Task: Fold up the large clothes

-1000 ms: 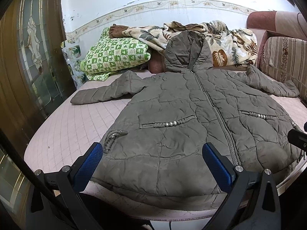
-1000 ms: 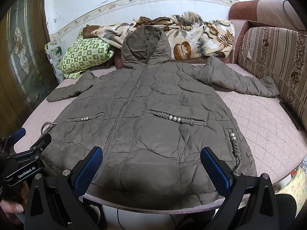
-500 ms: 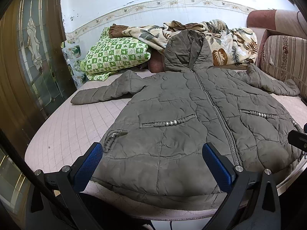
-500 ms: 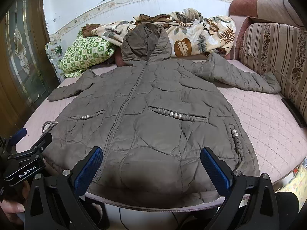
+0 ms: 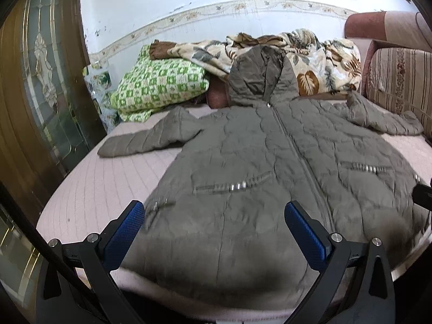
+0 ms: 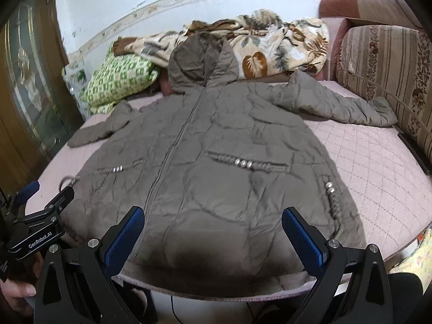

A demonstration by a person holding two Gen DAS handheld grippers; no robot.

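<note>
A large grey-brown quilted hooded coat (image 5: 256,178) lies flat, front up and zipped, on a pink quilted bed (image 5: 89,189); it also shows in the right wrist view (image 6: 216,162). Its sleeves are spread to both sides and its hood points to the wall. My left gripper (image 5: 214,210) is open and empty over the coat's lower left hem. My right gripper (image 6: 213,217) is open and empty over the lower hem near the zip. The left gripper also shows at the left edge of the right wrist view (image 6: 40,197).
A green checked pillow (image 5: 159,86) and a leaf-print blanket (image 5: 310,56) lie at the head of the bed. A striped sofa cushion (image 6: 391,62) stands on the right. A wooden glass-paned door (image 5: 35,94) is on the left. The bed's front edge (image 6: 216,291) is just below the grippers.
Both grippers have moved forward and lower toward the coat's hem, so the coat looks nearer. Both stay open. The coat has not moved.
</note>
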